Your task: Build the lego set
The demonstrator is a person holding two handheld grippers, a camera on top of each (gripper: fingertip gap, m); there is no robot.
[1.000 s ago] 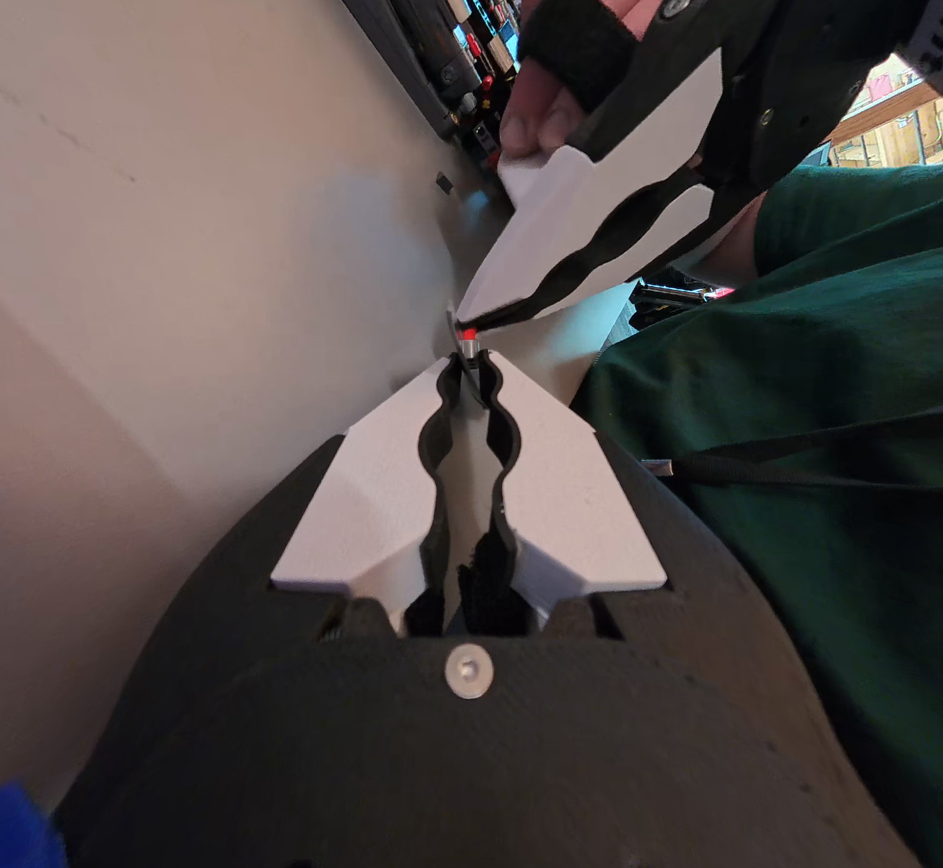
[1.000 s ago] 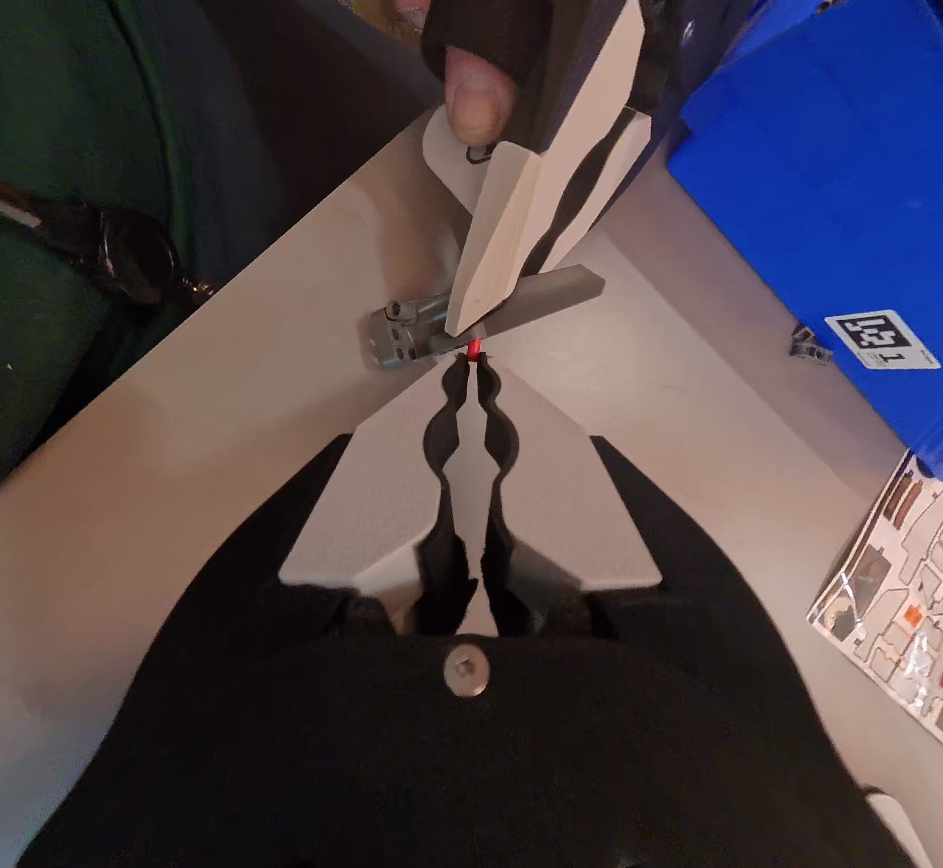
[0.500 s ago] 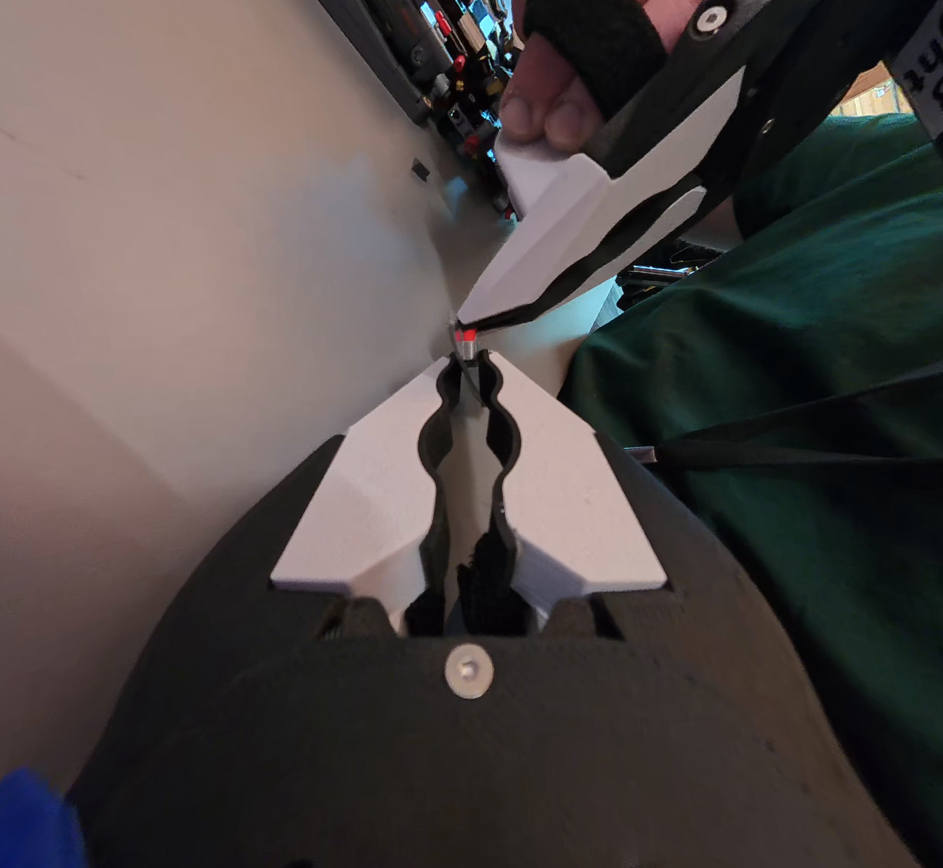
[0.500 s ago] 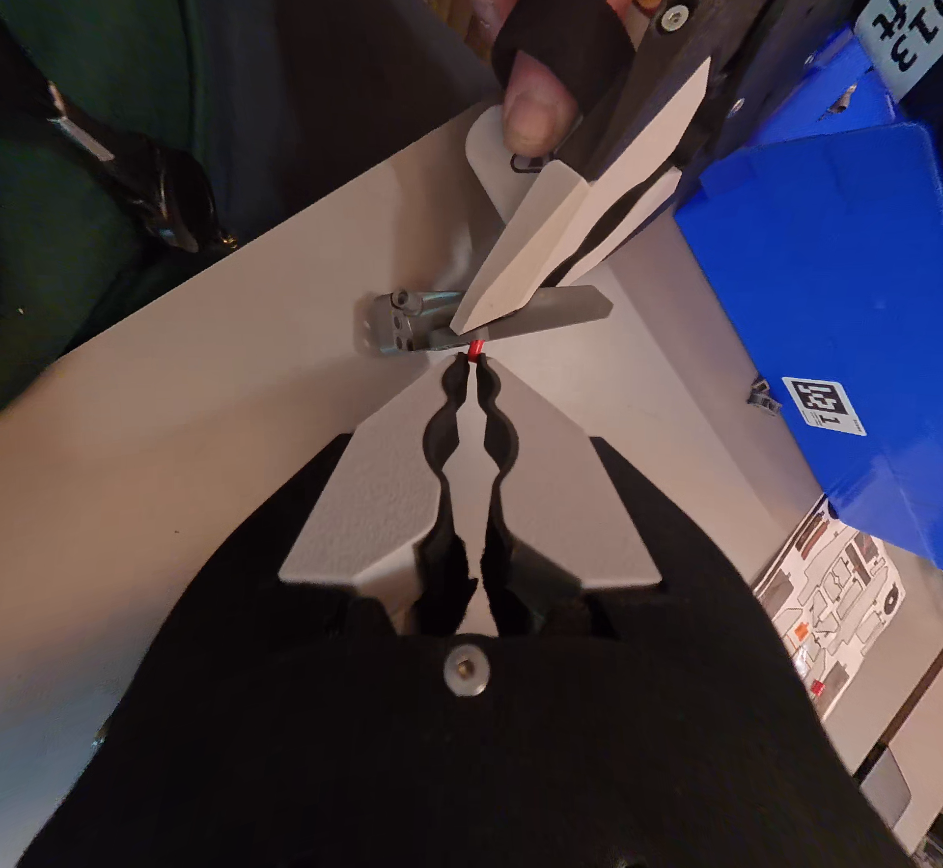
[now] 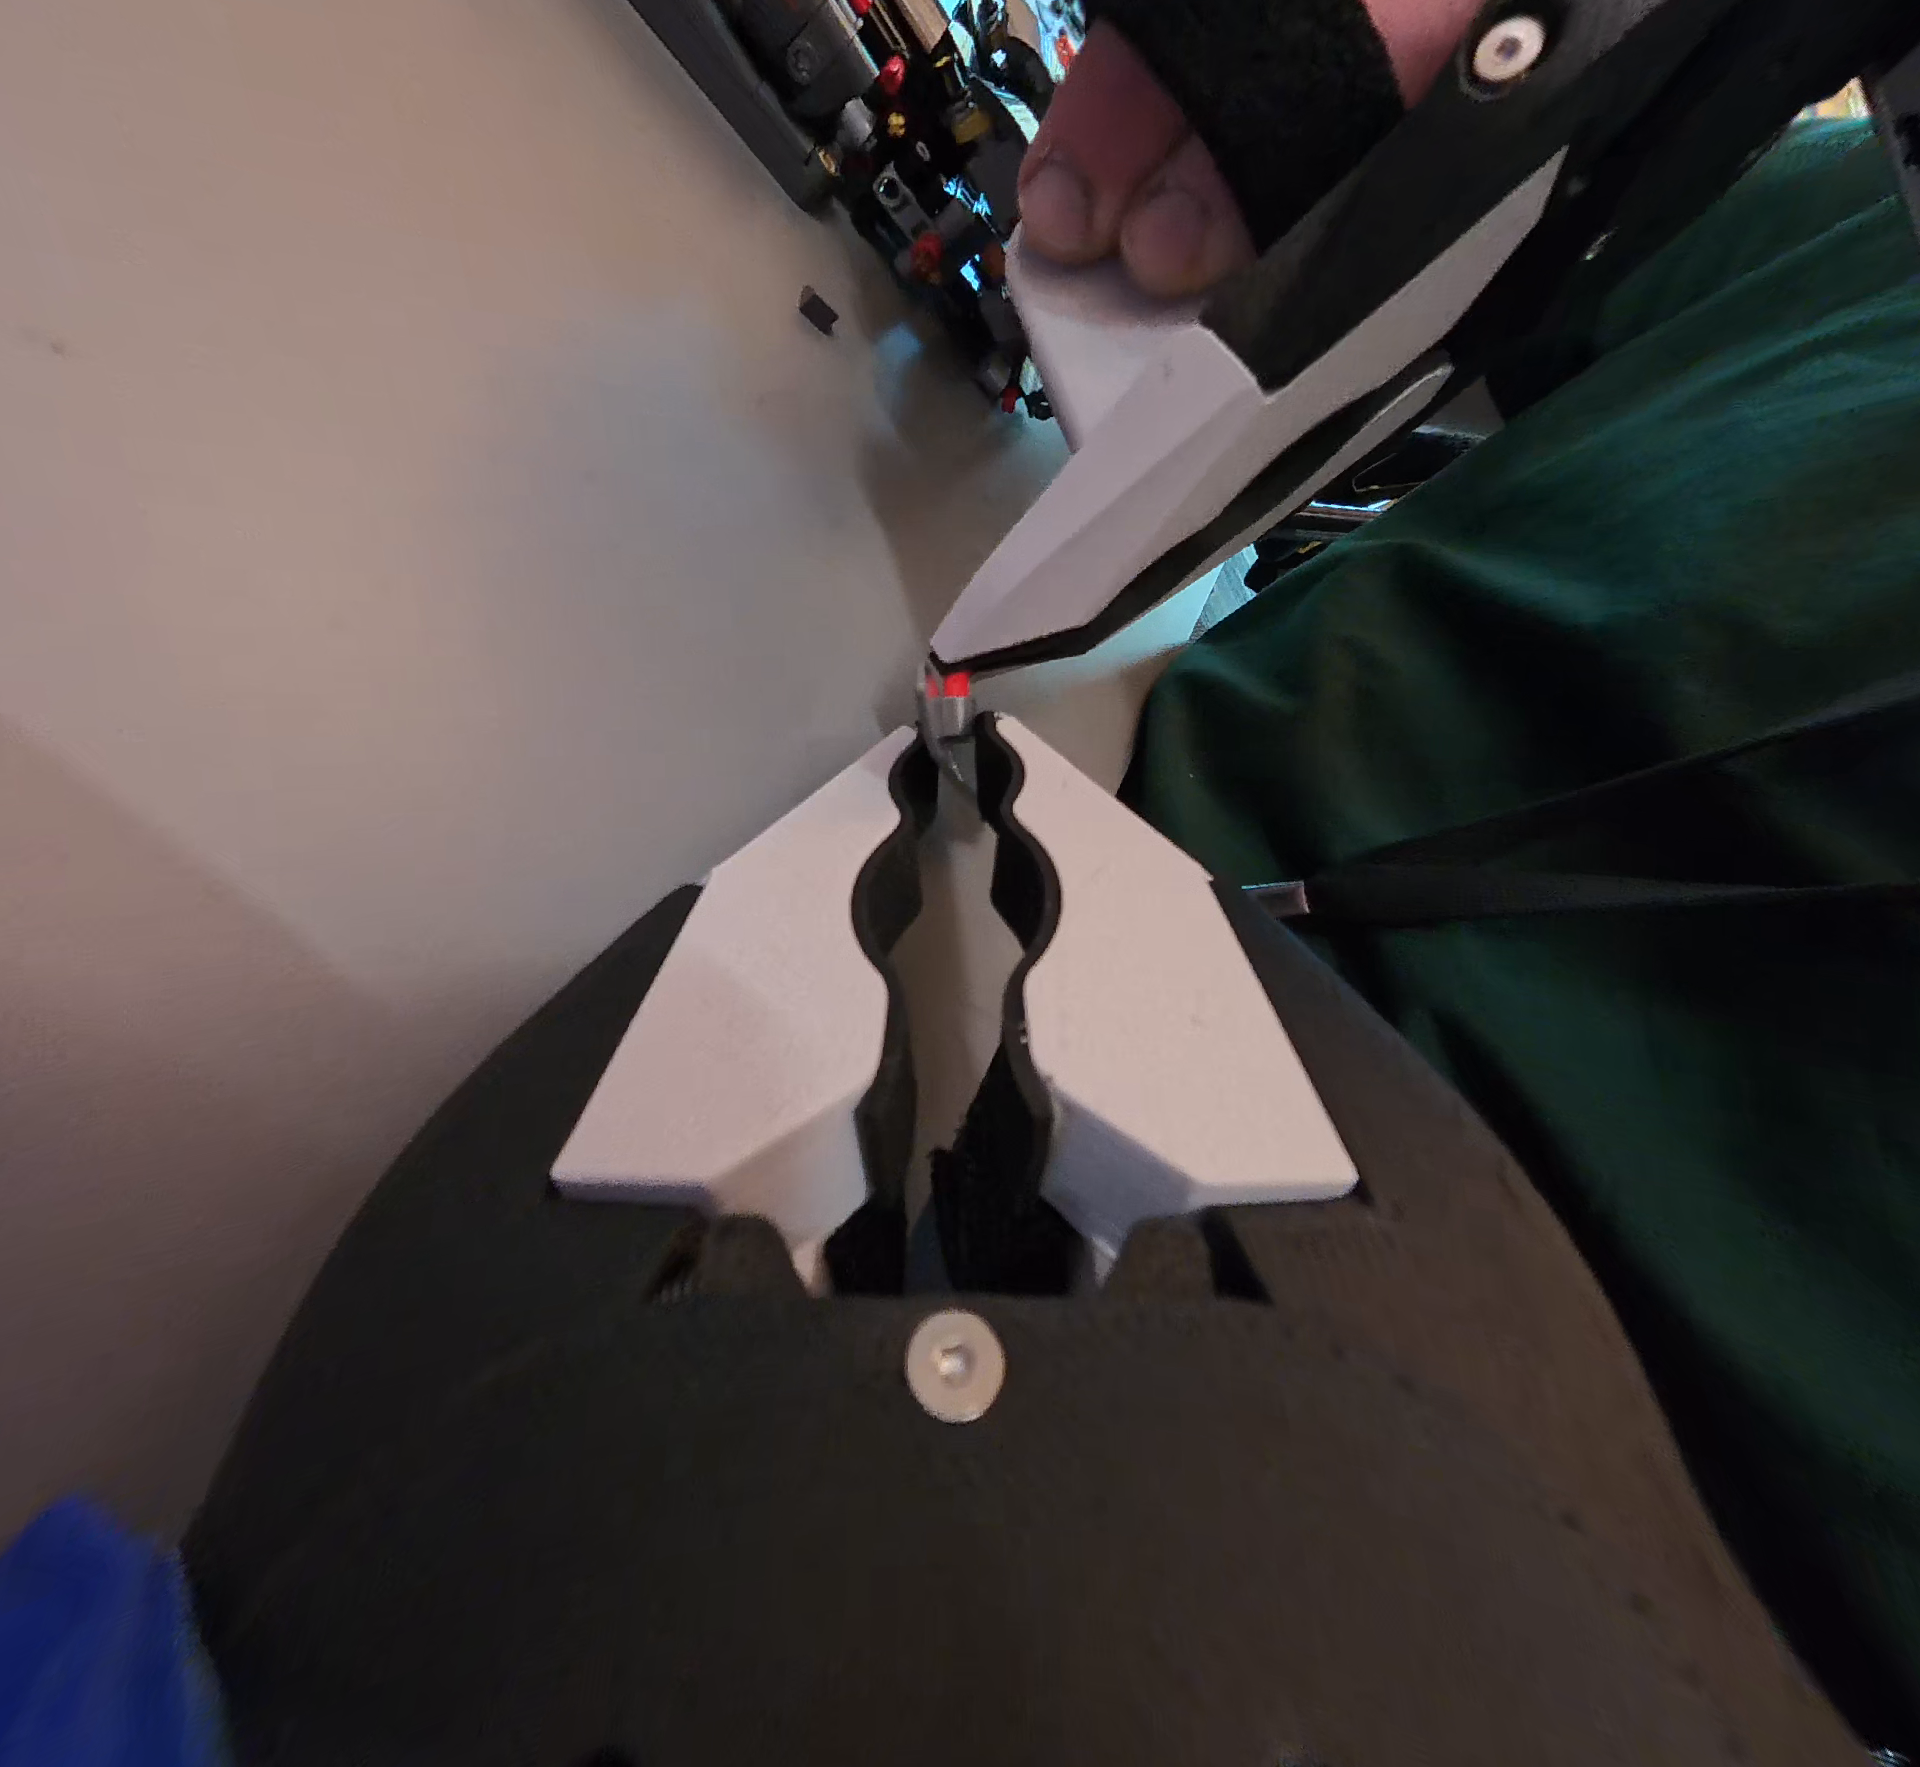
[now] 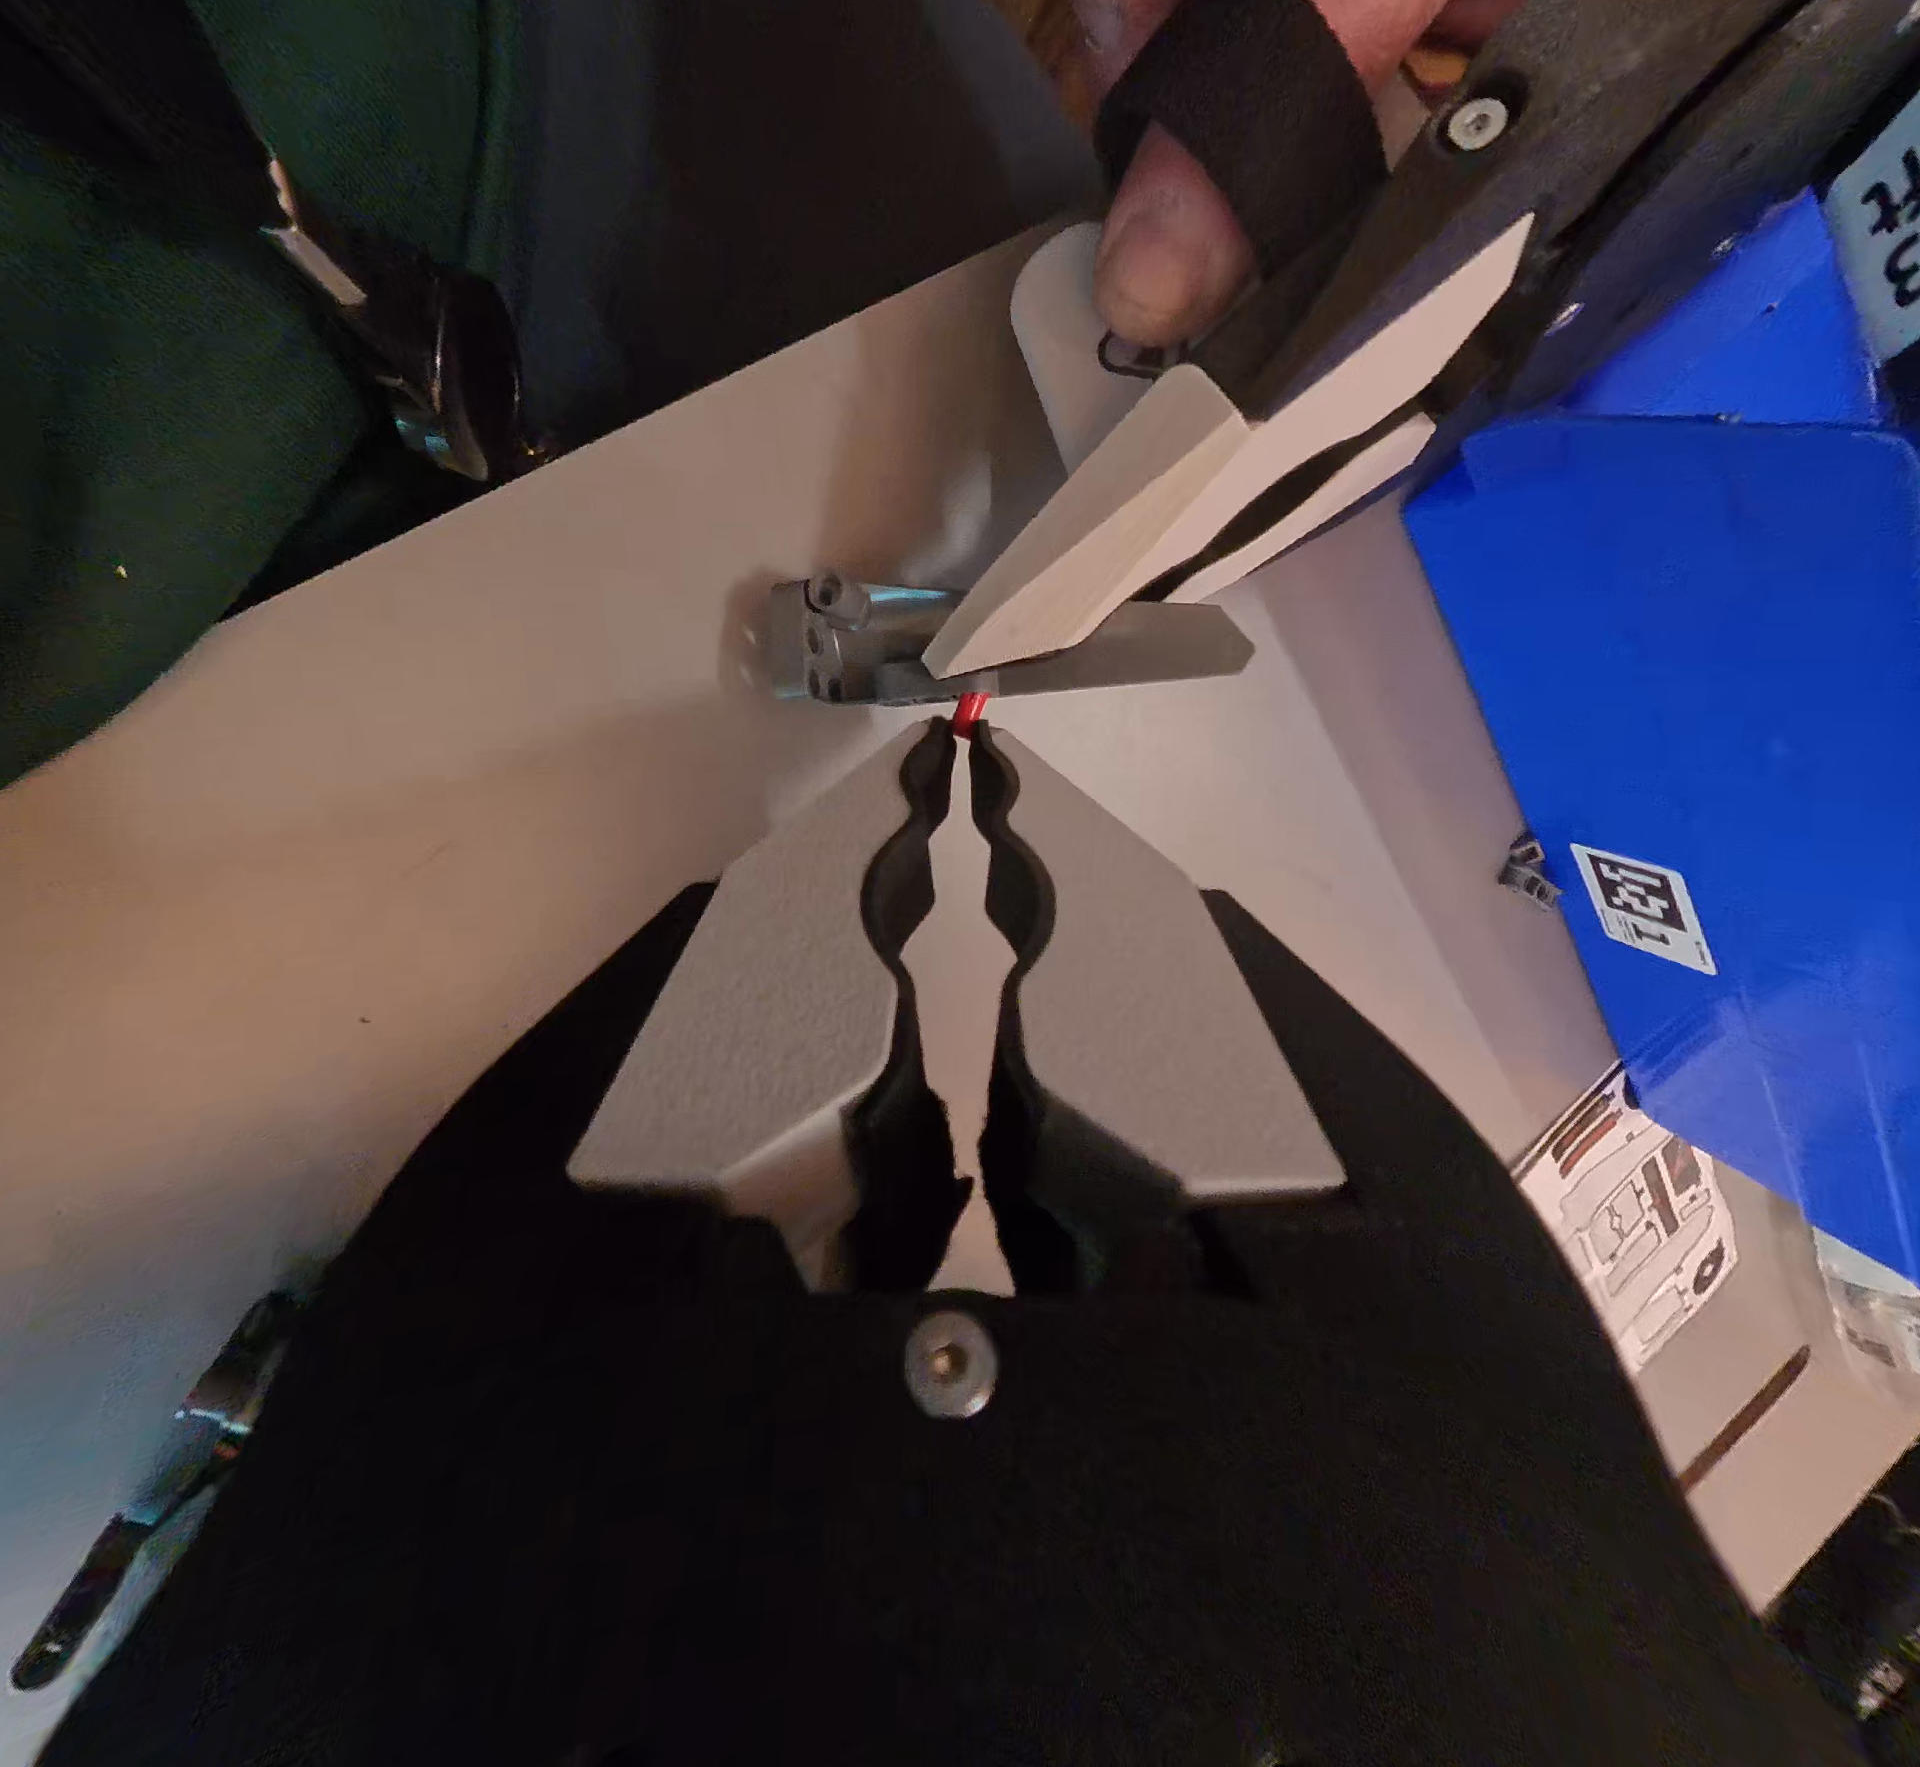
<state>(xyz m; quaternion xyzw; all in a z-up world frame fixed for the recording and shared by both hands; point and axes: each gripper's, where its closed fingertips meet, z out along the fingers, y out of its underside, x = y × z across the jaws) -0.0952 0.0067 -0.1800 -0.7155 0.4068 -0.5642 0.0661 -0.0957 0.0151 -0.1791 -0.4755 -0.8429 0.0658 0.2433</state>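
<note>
Two hand-held grippers meet tip-to-tip: left hand-held gripper [image 5: 951, 730] pinching grey piece [image 6: 1039, 657], right hand-held gripper [image 6: 961, 730] pinching red pin [image 6: 969, 707].

**Hidden and cut off**

Red pin [image 6: 970, 707]: only a short stub shows between right claw [image 6: 964, 730] tips and grey lego piece [image 6: 997, 652]. The left claw [image 6: 940, 668] covers the piece's middle. Parts tray [image 5: 831, 55] beyond the claws: pieces too small to tell. Blue box [image 6: 1714, 730] cut off right.
</note>
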